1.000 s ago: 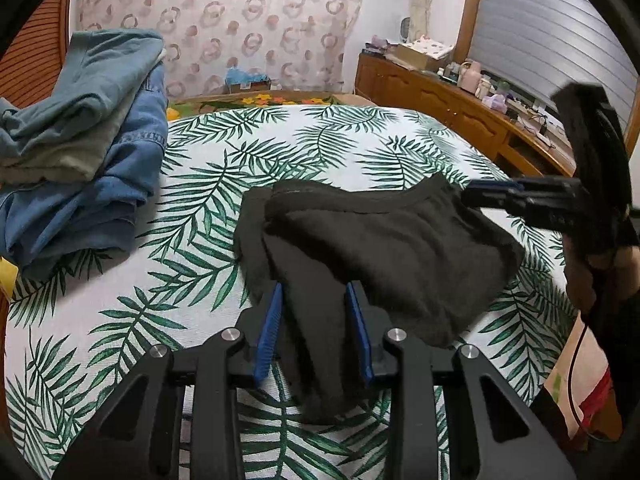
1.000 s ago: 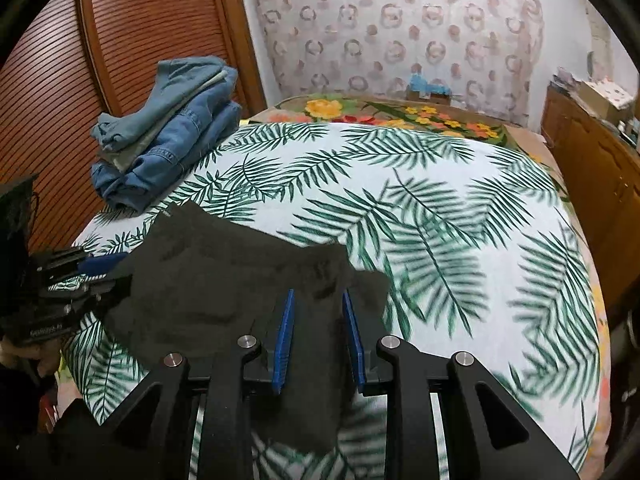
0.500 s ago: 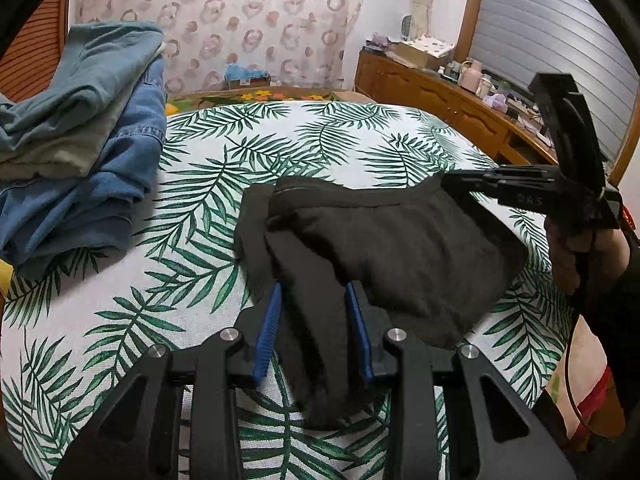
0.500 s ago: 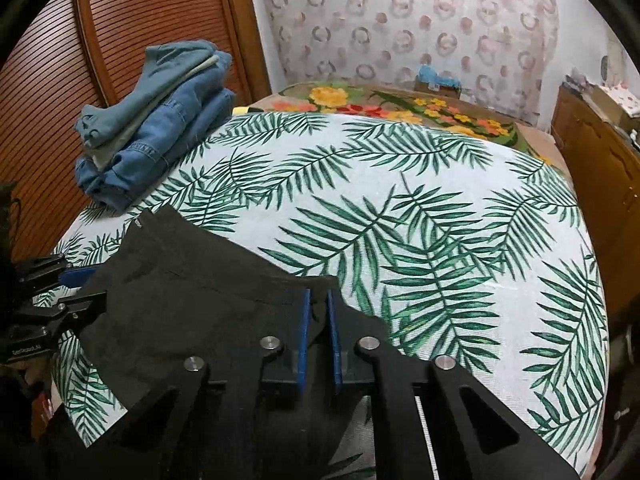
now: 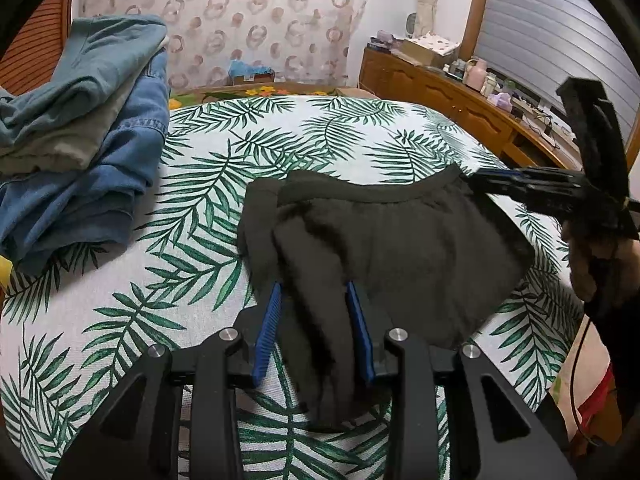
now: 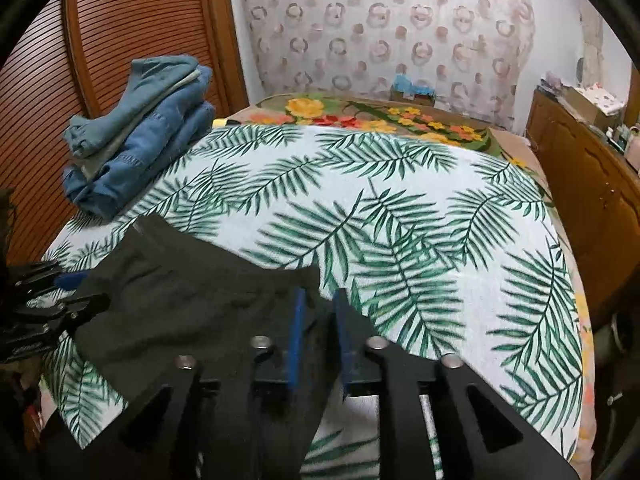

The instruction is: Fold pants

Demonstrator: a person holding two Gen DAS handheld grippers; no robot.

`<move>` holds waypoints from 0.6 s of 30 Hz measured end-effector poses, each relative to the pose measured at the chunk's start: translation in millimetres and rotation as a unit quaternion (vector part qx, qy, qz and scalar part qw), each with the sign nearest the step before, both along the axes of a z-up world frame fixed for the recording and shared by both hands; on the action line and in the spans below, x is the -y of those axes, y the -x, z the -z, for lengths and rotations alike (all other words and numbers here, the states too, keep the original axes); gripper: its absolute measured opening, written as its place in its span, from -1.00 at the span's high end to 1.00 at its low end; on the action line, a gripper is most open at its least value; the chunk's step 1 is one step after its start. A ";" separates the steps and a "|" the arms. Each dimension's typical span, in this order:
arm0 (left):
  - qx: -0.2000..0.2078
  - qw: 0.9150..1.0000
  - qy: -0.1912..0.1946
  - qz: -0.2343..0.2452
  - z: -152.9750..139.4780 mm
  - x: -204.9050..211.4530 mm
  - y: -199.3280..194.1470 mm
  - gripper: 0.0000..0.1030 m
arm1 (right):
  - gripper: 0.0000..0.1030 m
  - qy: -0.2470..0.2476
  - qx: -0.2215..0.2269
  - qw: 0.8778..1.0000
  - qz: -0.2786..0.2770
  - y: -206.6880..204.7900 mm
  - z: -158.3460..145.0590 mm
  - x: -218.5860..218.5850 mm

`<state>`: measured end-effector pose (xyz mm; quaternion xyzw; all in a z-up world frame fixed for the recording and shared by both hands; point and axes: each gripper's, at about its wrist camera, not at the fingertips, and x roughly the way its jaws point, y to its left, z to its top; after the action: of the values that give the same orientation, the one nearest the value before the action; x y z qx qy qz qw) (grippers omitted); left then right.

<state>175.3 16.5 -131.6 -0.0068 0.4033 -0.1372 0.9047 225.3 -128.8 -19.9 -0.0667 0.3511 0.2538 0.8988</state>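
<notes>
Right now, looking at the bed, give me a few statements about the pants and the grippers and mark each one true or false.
1. The black pants lie on a palm-leaf bedsheet. True.
2. The stacked jeans sit on the black pants. False: they lie apart, by the bed's edge.
3. Black fabric runs between the left gripper blue pads. True.
4. The right gripper hovers over bare sheet. False: black fabric lies between its opening jaws.

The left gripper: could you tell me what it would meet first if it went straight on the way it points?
Most likely the dark pants, already lying between the left gripper pads; depth is uncertain.
</notes>
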 end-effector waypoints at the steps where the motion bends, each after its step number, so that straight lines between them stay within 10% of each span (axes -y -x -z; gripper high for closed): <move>1: -0.001 1.000 0.000 -0.002 0.6 -0.3 -0.4 0.26 | 0.51 0.003 0.001 1.000 0.001 1.1 -0.7 3.9; 18: -0.003 1.000 -0.002 -0.009 3.7 -0.9 0.1 0.05 | -0.02 0.013 -0.030 0.999 0.029 -2.0 13.7 5.7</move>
<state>175.3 17.4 -135.3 -0.0087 0.4066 -0.1286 0.9045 227.2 -134.4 -33.6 -0.0602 0.3831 0.2250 0.8938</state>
